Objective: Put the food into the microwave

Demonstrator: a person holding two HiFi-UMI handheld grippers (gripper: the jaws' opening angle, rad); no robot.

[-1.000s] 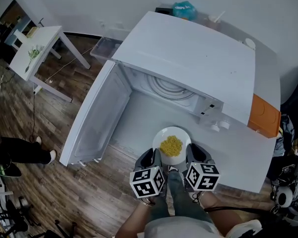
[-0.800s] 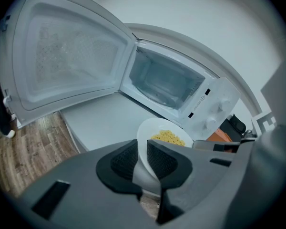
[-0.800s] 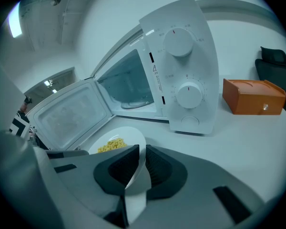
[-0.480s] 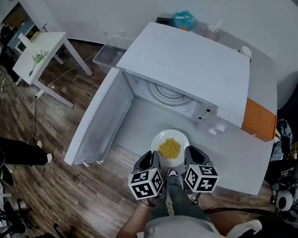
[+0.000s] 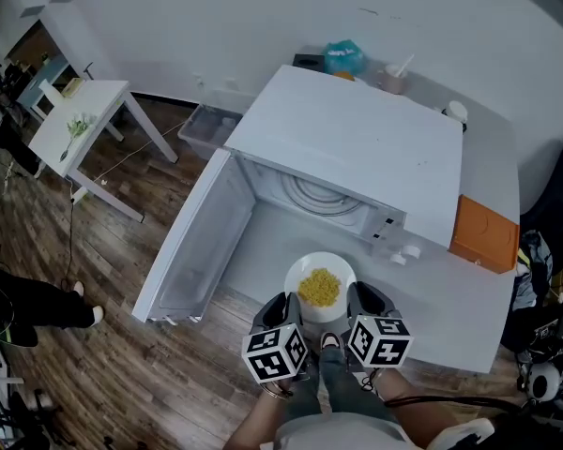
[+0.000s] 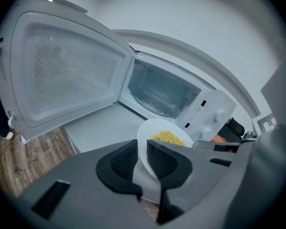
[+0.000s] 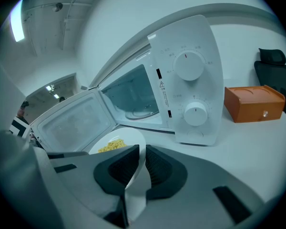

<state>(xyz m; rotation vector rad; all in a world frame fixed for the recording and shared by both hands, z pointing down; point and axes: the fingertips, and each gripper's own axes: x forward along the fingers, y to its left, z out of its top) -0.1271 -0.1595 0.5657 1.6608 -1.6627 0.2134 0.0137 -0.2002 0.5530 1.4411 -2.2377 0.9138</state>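
A white plate (image 5: 320,277) with yellow food (image 5: 319,287) on it hangs in front of the open white microwave (image 5: 357,148). My left gripper (image 5: 288,306) is shut on the plate's left rim and my right gripper (image 5: 357,301) is shut on its right rim. From the left gripper view the plate (image 6: 155,130) stands edge-on between the black pads (image 6: 121,160), with the food (image 6: 168,137) beyond. The right gripper view shows the plate (image 7: 118,140) clamped the same way by the right gripper (image 7: 140,163). The microwave cavity (image 5: 314,187) with its glass turntable lies just ahead.
The microwave door (image 5: 192,237) swings out to the left. An orange box (image 5: 484,234) sits on the grey counter (image 5: 450,298) right of the microwave's dials (image 7: 189,66). A white table (image 5: 75,125) stands on the wooden floor at far left.
The head view has shifted a little; the plate and both grippers have edged slightly nearer the microwave opening. Both grips are unchanged.
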